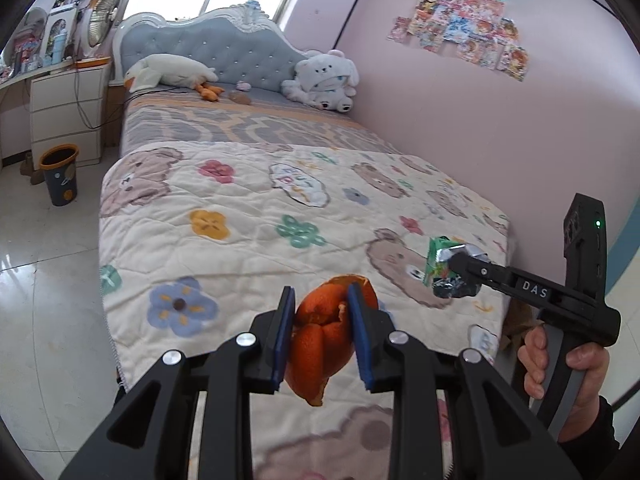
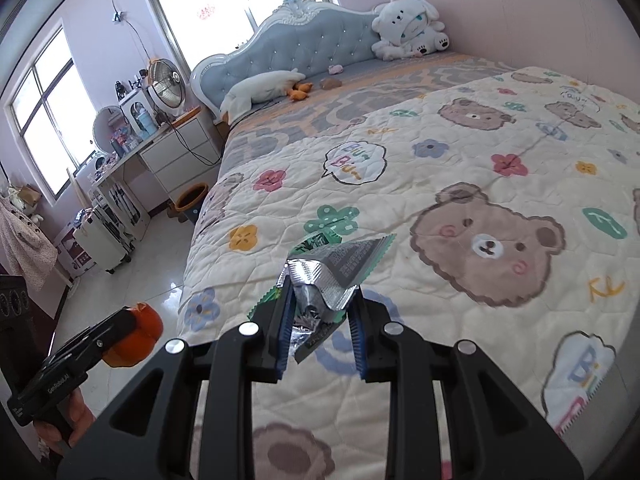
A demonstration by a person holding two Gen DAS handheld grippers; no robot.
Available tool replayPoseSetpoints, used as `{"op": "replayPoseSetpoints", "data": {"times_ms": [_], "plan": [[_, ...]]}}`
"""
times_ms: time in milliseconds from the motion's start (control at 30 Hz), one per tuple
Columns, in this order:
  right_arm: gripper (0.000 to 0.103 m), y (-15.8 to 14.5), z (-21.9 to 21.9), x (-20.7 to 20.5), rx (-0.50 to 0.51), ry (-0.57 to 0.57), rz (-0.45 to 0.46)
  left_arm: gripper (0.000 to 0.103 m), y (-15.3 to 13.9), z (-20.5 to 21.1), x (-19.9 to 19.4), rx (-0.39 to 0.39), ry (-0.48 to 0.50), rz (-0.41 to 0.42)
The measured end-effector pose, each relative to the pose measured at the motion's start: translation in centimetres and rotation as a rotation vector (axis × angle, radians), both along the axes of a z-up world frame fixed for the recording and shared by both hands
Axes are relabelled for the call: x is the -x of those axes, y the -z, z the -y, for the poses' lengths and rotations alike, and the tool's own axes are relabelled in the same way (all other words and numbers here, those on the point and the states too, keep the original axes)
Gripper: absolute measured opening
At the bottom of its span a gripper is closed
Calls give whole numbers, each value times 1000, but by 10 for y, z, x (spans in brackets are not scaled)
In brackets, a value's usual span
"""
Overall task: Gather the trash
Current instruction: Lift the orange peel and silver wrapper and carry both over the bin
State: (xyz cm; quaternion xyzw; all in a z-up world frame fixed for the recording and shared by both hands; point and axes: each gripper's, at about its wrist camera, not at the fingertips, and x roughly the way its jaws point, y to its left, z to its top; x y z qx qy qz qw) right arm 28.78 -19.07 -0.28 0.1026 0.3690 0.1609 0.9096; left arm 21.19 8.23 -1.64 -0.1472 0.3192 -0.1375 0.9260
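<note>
The left claw (image 1: 320, 332) is closed on one orange peel (image 1: 324, 336), held above the foot of the bed (image 1: 240, 216). The peel is light, soft and curled, so a gentle squeeze across its thick middle is enough; it may tear at the edges. The right claw (image 2: 320, 320) grips one crumpled foil wrapper (image 2: 332, 276), also above the bed. The wrapper is very light, thin and probably slippery, best pinched at the folded part. On the floor left of the bed, near its middle, stands one bin (image 1: 61, 174). Far away, at the head of the bed, lie two plush toys; I see no more trash, though small things there are unclear.
</note>
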Motion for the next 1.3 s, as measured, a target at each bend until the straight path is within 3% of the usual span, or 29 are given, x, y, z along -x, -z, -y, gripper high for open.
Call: {"op": "replayPoseSetpoints", "data": {"times_ms": [733,1300], "plan": [[26,-44,50,125,-2,11,126,26,-61,71,91,-65,113,154],[28,-60,109,219,58,139,187,26,-72,134,141,-102,262,209]]}}
